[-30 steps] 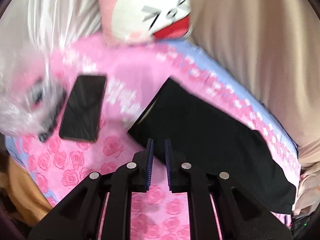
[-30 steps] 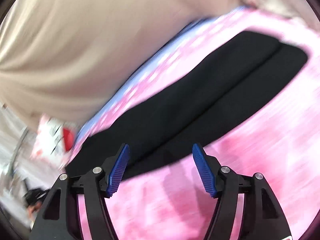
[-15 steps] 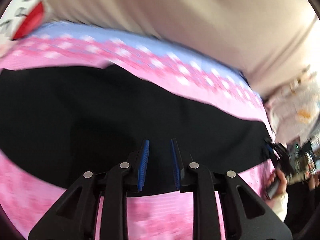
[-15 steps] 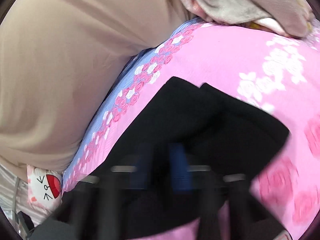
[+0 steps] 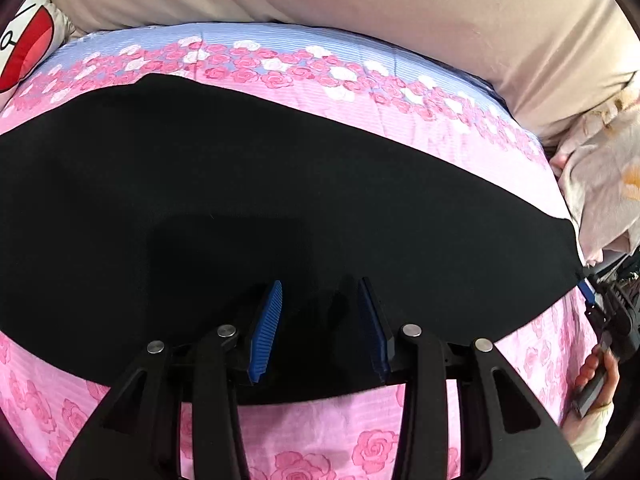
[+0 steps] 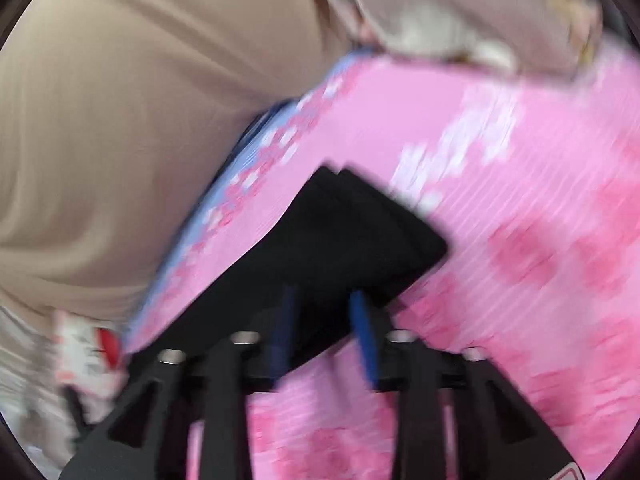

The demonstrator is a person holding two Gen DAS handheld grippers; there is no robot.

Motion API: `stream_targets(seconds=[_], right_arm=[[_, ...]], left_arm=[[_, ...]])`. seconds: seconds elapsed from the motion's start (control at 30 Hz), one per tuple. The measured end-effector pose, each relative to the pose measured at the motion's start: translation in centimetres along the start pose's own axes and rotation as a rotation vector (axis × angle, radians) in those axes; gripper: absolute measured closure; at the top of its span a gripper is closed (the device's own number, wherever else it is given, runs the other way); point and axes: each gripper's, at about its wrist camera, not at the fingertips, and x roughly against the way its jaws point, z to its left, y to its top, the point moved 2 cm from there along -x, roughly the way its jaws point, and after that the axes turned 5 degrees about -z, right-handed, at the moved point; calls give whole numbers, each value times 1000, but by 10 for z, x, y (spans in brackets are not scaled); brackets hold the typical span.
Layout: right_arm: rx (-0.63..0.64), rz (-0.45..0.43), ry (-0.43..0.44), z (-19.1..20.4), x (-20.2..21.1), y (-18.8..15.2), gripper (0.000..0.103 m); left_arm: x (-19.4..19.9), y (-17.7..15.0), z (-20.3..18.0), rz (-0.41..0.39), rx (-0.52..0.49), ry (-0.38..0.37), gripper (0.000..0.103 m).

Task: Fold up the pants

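Observation:
Black pants (image 5: 260,200) lie flat, folded lengthwise, on a pink rose-print bedsheet (image 5: 320,432). My left gripper (image 5: 320,292) is open, its blue pads just above the near edge of the pants at their middle. In the blurred right wrist view the leg ends of the pants (image 6: 352,232) lie ahead. My right gripper (image 6: 322,300) is open with a narrow gap, low over the near edge by the leg ends. The right gripper and the hand on it also show at the far right of the left wrist view (image 5: 604,320).
A beige padded headboard (image 5: 360,20) runs along the far side of the bed. A white-and-red plush pillow (image 5: 24,48) sits at the left end. Crumpled pale bedding (image 5: 600,184) lies at the right end.
My left gripper swung right from the waist end and phone to the pants' middle and opened wider. My right gripper moved to the leg ends and narrowed its gap.

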Motion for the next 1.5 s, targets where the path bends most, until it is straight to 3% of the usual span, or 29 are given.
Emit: stream_targets(seconds=[0.1, 0.13, 0.2, 0.3, 0.33, 0.37, 0.43, 0.5, 0.53, 0.57, 0.63, 0.77, 0.83, 0.9, 0.97, 1.0, 1.03, 1.07, 1.13, 1.2, 1.27, 1.33, 1.43, 1.47, 1.5], right_arm=[[-40, -11, 14, -8, 0, 11, 57], [-46, -2, 14, -11, -5, 16, 57], [-14, 35, 5, -11, -20, 25, 57], [53, 80, -6, -10, -45, 36, 49], [72, 82, -8, -9, -51, 37, 59], [98, 85, -20, -7, -54, 36, 95], [135, 74, -25, 0, -45, 34, 95], [185, -16, -19, 5, -23, 38, 95], [223, -39, -53, 3, -20, 40, 93], [248, -18, -106, -4, -28, 40, 84], [235, 13, -219, -21, -37, 38, 79], [217, -109, -143, -12, 1, 32, 77], [275, -83, -76, 11, 0, 27, 77], [344, -28, -3, 37, -15, 22, 77], [391, 52, 1, 47, -48, 21, 76], [397, 80, -59, 40, -65, 22, 76], [390, 101, -142, 28, -80, 25, 86], [353, 84, -136, 15, -85, 30, 86], [267, 51, -115, 8, -69, 36, 76], [279, -35, -161, 12, -40, 32, 66], [320, -78, -153, 22, -18, 21, 59], [344, -66, -107, 35, -12, 8, 55], [414, -14, -48, 68, -17, -22, 43], [448, -1, -47, 80, -22, -32, 43], [469, 4, -61, 87, -27, -38, 43]], left_arm=[[7, -5, 5, 3, -2, -9, 63], [9, -6, 6, 0, -2, -8, 58], [8, -6, 10, -8, 0, -9, 55], [9, -8, 11, -16, -16, -2, 54], [9, -9, 11, -21, -25, 4, 54], [9, -10, 11, -23, -32, 10, 54], [9, -10, 12, -27, -38, 14, 54], [9, -10, 13, -35, -48, 13, 53], [7, -9, 13, -39, -54, 12, 47], [6, -9, 10, -45, -61, 9, 44], [7, -10, 5, -63, -71, 12, 38], [24, -12, 8, -144, -76, 24, 36], [35, -13, 20, -201, -37, 32, 18], [45, -12, 39, -255, 28, 54, 15], [50, -10, 60, -251, 82, 96, 15], [53, -9, 72, -244, 105, 122, 15], [55, -9, 80, -244, 119, 142, 15], [62, -10, 95, -250, 138, 175, 15], [79, -11, 125, -272, 157, 240, 15], [90, -12, 148, -296, 179, 297, 15], [104, -8, 176, -325, 205, 342, 15], [108, -1, 199, -323, 225, 397, 13], [93, 5, 252, -210, 285, 599, 14], [90, -1, 283, -172, 320, 695, 14], [92, -4, 302, -199, 349, 647, 9]])
